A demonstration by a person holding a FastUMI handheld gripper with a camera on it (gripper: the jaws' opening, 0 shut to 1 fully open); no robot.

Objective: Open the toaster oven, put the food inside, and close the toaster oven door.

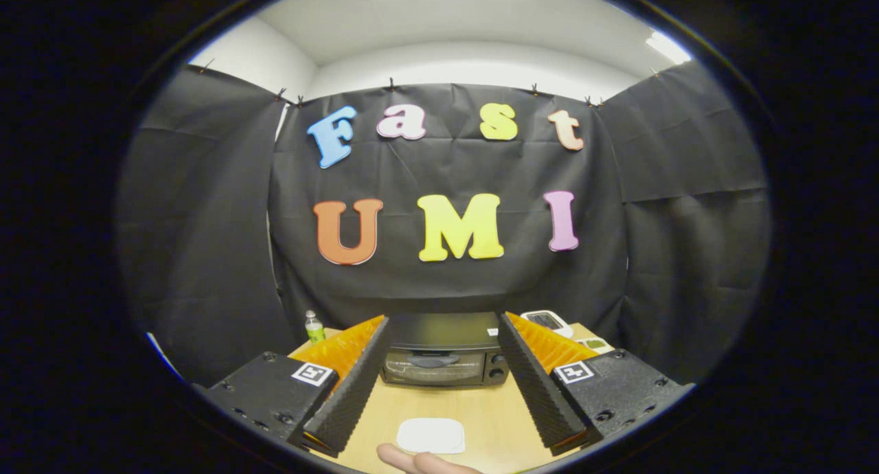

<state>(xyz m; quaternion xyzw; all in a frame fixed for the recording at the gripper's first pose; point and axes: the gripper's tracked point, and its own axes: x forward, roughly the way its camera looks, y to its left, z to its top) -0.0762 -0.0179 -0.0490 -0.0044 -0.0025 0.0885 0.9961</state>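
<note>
Recording booth: black cloth walls [206, 220], wooden table [446, 402].

Black toaster oven [445, 354] on a tan table [481, 409]; white pad [430, 435]; claw [439, 364] black-ribbed, orange-backed, spread apart.

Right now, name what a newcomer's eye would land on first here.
The open gripper, its two ridged black fingers spread wide over the wooden table. Beyond them stands the black toaster oven, door shut. Between the fingers, nearer, lies a white plate, with a hand just below it.
</note>
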